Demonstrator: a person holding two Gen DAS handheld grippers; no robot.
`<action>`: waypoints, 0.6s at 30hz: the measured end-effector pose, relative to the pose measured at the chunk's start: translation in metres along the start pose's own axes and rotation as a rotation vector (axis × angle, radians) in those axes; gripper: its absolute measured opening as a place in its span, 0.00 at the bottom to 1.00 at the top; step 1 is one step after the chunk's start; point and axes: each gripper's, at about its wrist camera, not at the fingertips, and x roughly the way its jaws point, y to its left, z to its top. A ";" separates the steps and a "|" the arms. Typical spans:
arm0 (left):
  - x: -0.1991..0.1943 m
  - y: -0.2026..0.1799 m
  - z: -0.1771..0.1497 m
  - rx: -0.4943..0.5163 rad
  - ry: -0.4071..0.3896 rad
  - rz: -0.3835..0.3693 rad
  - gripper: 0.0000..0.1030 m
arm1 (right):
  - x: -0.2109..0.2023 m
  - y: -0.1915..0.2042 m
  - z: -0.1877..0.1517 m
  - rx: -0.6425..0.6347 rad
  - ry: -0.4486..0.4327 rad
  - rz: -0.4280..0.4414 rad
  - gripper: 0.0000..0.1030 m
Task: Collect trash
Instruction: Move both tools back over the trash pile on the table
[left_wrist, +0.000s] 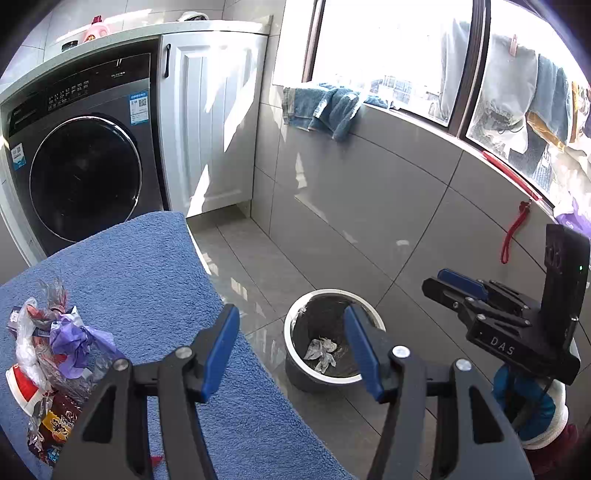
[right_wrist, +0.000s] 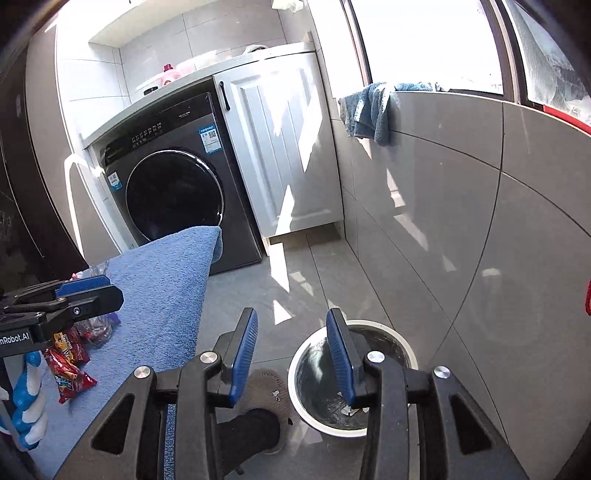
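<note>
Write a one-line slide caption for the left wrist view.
Open left gripper poised above the trash bin, crumpled paper inside, wrapper pile waiting on the blue towel.

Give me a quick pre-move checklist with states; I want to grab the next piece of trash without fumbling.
1. Left gripper open and empty: ok.
2. Right gripper open and empty: ok.
3. Round white-rimmed waste bin upright on the floor, mouth unobstructed: ok.
4. Pile of crumpled wrappers and plastic bags remaining on the blue towel: ok.
5. Either gripper over the pile: not ok.
6. Which item lifts free: cannot tell.
</note>
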 end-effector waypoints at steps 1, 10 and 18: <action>-0.013 0.006 -0.003 0.000 -0.014 0.012 0.56 | -0.007 0.008 0.002 -0.010 -0.012 0.008 0.39; -0.124 0.086 -0.056 -0.097 -0.111 0.144 0.56 | -0.056 0.081 0.010 -0.112 -0.080 0.093 0.47; -0.184 0.159 -0.110 -0.217 -0.127 0.261 0.56 | -0.067 0.134 0.005 -0.172 -0.061 0.166 0.49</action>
